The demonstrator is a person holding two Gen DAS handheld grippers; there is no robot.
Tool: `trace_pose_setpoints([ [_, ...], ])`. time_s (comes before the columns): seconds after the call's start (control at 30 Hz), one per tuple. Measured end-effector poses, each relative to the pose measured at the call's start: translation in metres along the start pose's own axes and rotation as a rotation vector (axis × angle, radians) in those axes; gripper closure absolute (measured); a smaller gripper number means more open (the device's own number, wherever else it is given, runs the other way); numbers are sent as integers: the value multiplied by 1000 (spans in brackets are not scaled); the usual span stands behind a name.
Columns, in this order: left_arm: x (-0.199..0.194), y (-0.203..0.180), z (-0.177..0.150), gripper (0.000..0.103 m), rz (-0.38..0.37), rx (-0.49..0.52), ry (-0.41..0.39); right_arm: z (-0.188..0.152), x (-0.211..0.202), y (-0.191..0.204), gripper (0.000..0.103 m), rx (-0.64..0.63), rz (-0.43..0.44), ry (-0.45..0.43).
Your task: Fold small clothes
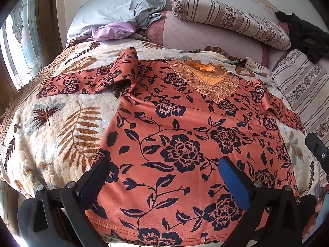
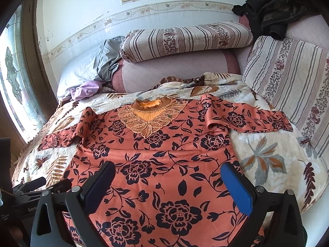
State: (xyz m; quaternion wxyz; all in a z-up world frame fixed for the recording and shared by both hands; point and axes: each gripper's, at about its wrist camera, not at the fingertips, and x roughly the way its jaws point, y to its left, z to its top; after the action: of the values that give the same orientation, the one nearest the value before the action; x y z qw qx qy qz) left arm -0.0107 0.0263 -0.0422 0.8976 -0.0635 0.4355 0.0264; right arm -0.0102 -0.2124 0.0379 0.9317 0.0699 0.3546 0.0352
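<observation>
While both jaws gape wide with nothing between them, the left hand-held gripper [image 1: 163, 169] hovers over the hem end of the orange floral top [image 1: 181, 140], and the right hand-held gripper [image 2: 167, 176] hovers likewise, also empty. Partial lettering "GenR" shows on the left unit's body in the right wrist view. Top lies flat, front up, on the leaf-print blanket [image 2: 265, 154] covering the bed, sleeves spread sideways, lace collar [image 2: 152, 113] toward the striped bolster [image 2: 185, 39]. Black garment [image 2: 273, 14] sits far right.
</observation>
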Motion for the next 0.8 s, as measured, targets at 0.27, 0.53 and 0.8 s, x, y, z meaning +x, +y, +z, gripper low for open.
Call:
trace_pose_setpoints([
  [0.27, 3, -1, 1, 0, 8, 7, 3, -3, 6, -1, 0, 6, 7, 11],
  [0.53, 6, -3, 1, 0, 7, 13, 8, -4, 8, -1, 0, 10, 9, 16],
  [0.8, 7, -3, 4, 0, -1, 15, 2, 0, 12, -5, 0, 20, 20, 19],
])
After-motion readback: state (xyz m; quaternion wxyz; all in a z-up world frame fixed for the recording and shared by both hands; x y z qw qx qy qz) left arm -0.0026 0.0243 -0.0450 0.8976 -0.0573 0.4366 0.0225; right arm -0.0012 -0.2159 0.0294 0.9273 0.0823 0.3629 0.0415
